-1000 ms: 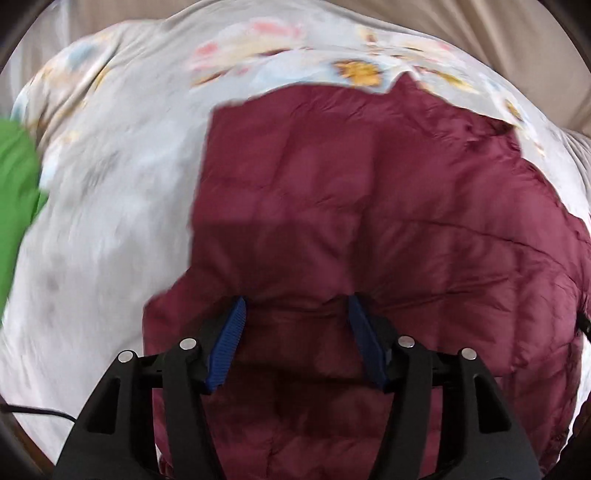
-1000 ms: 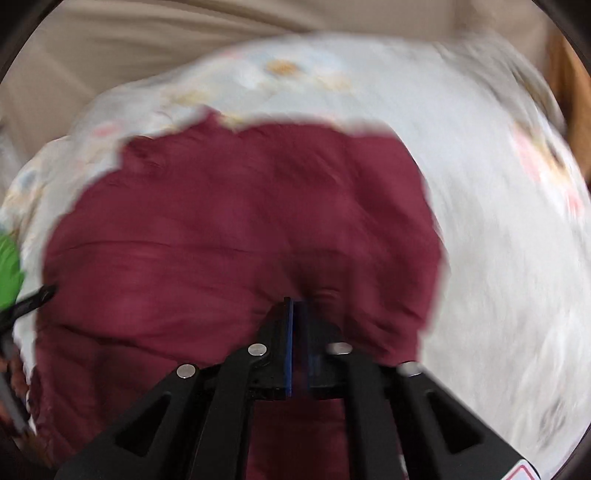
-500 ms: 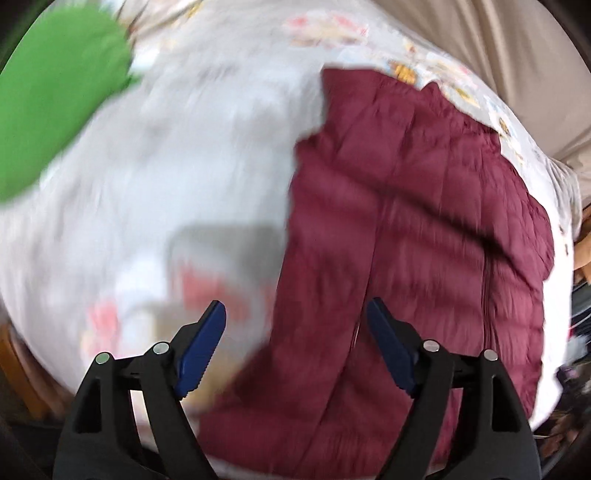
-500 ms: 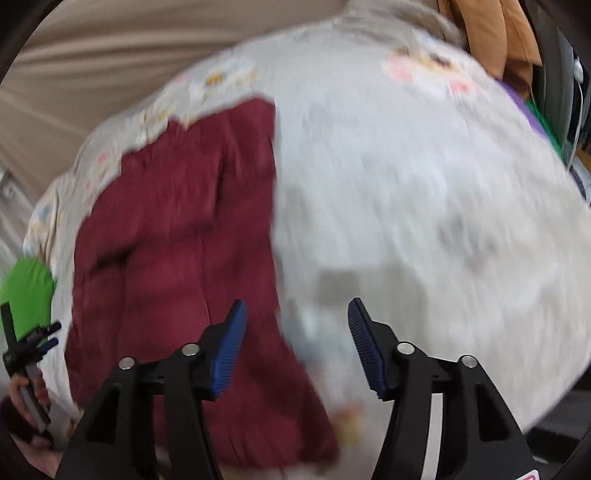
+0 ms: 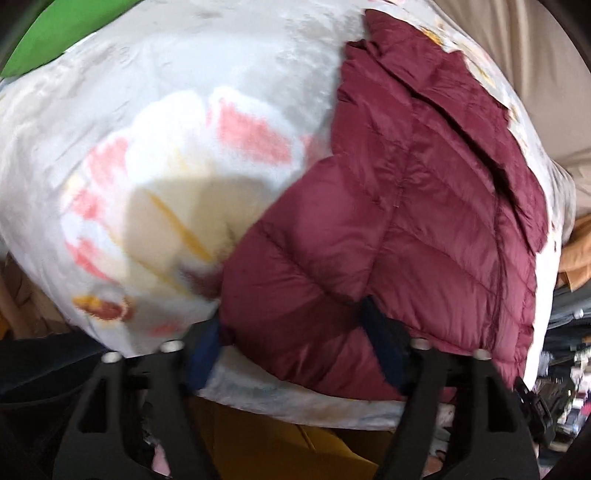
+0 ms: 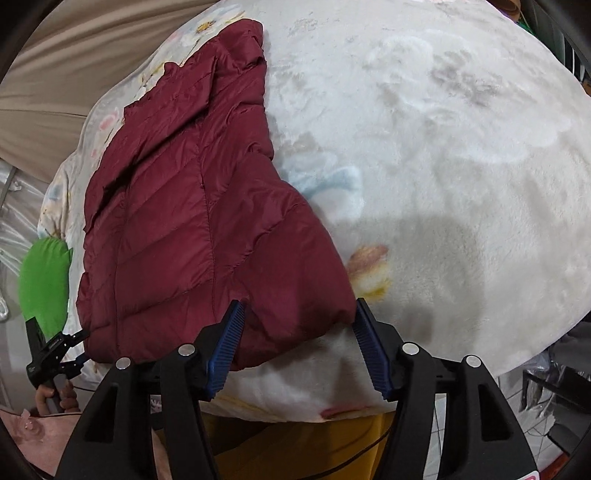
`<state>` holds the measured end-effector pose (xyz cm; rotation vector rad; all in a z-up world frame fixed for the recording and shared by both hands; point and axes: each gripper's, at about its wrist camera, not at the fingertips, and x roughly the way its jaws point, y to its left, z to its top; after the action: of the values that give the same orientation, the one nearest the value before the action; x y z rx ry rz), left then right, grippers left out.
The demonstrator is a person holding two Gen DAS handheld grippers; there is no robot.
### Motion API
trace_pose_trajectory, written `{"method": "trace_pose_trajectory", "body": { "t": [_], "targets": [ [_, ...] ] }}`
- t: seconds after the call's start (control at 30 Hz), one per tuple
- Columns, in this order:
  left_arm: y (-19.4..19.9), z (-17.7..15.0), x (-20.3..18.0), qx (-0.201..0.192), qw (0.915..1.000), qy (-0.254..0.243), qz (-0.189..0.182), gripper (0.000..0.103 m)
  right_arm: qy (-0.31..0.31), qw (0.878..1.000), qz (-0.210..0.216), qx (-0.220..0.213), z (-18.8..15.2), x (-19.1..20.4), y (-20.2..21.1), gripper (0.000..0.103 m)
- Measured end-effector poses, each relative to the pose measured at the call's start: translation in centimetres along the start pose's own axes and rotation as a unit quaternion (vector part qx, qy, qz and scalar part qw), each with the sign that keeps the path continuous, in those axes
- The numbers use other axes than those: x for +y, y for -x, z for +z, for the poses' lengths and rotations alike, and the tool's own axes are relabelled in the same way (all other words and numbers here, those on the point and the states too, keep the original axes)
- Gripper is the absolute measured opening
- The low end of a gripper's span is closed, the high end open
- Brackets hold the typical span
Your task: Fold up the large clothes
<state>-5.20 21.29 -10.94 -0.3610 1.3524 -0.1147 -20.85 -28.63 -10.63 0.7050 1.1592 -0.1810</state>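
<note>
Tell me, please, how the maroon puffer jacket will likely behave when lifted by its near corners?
The jacket looks puffy and quilted, so probably light for its bulk. Its creased panels suggest it will droop, not stay flat. The shiny fabric may slip between the fingers.

A maroon quilted jacket (image 5: 424,221) lies folded on a pale floral blanket (image 5: 177,122), filling the right half of the left wrist view; its stitched panels run diagonally, and a flatter layer lies along its far right edge. The left gripper (image 5: 299,350) sits at the jacket's near corner with its jaws apart and just closing in; the puffy corner lies between the blue pads (image 5: 384,343), though blur hides whether they press it. A green patch (image 5: 62,29) shows at top left; beige fabric (image 5: 524,48) at top right; yellow cloth (image 5: 280,446) under the blanket's near edge.
</note>
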Motion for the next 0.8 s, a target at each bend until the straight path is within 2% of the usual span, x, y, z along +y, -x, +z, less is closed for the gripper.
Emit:
{"method": "trace_pose_trajectory", "body": {
  "t": [0.03, 0.07, 0.1, 0.13, 0.2, 0.33, 0.47, 0.57, 0.67, 0.73, 0.8],
  "targets": [
    [0.1, 0.0, -0.2, 0.000, 0.9999, -0.008, -0.009, 0.033, 0.002, 1.000, 0.007, 0.000, 0.0, 0.1, 0.0, 0.021],
    [0.7, -0.1, -0.5, -0.005, 0.9998, -0.016, -0.006, 0.023, 0.005, 1.000, 0.025, -0.001, 0.0, 0.4, 0.1, 0.012],
    [1.2, 0.0, -0.6, -0.009, 0.9998, -0.018, -0.003, 0.012, 0.008, 1.000, 0.028, -0.010, -0.1, 0.7, 0.6, 0.009],
    [1.9, 0.0, -0.7, -0.017, 0.9997, -0.017, -0.010, 0.010, 0.016, 0.999, 0.033, -0.024, -0.2, 1.1, 1.2, 0.007],
    [4.2, 0.2, -1.0, -0.044, 0.9986, -0.014, -0.028, 0.008, 0.038, 0.997, 0.036, -0.054, -0.1, 2.3, 3.0, 0.005],
    [8.7, 1.8, -3.9, -0.107, 0.9930, -0.038, -0.033, 0.006, 0.060, 0.990, 0.052, -0.115, 1.2, 4.5, 6.7, 0.004],
    [13.2, 4.6, -5.8, -0.179, 0.9809, -0.051, -0.056, 0.005, 0.072, 0.979, 0.061, -0.181, 3.9, 6.6, 10.2, 0.004],
    [16.2, 8.0, -8.0, -0.233, 0.9668, -0.071, -0.077, 0.005, 0.082, 0.966, 0.073, -0.235, 6.9, 8.1, 12.6, 0.004],
    [17.0, 11.3, -10.5, -0.265, 0.9566, -0.089, -0.081, 0.004, 0.089, 0.954, 0.086, -0.274, 10.5, 9.8, 13.5, 0.004],
    [16.8, 14.0, -12.5, -0.287, 0.9500, -0.101, -0.069, 0.004, 0.090, 0.947, 0.094, -0.295, 13.3, 10.9, 13.4, 0.004],
    [16.2, 16.6, -14.0, -0.292, 0.9492, -0.100, -0.062, 0.004, 0.093, 0.940, 0.099, -0.313, 16.2, 12.0, 13.0, 0.004]
  ]
}}
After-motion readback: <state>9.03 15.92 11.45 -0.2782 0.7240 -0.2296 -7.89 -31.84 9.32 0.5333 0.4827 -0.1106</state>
